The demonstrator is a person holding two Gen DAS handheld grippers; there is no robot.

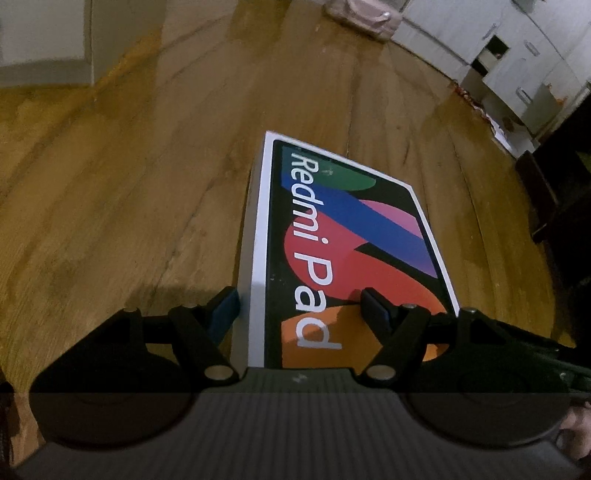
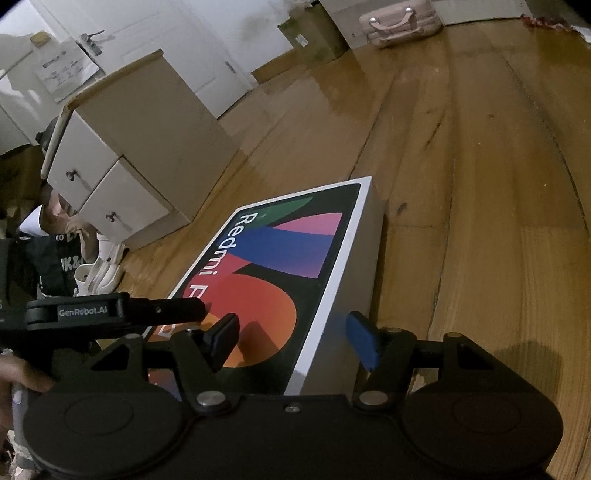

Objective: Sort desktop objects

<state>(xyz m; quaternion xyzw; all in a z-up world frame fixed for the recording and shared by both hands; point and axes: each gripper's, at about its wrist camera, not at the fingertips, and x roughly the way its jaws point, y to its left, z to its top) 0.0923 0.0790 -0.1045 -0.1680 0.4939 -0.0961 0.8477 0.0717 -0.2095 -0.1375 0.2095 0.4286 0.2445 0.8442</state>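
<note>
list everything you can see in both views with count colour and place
tablet box: 1, white with a colourful printed lid, lying flat on the wood floor, near end between both tools
wood floor: 1, brown planks, under everything
drawer cabinet: 1, white, two drawers, left of the box in the right wrist view
bag: 1, pale pink, far end of the floor by the wall
door: 1, white, behind the cabinet
shoes: a white pair, by the cabinet's foot
left tool: 1, black, straddling the box's left edge
right tool: 1, black, straddling the box's right edge
</note>
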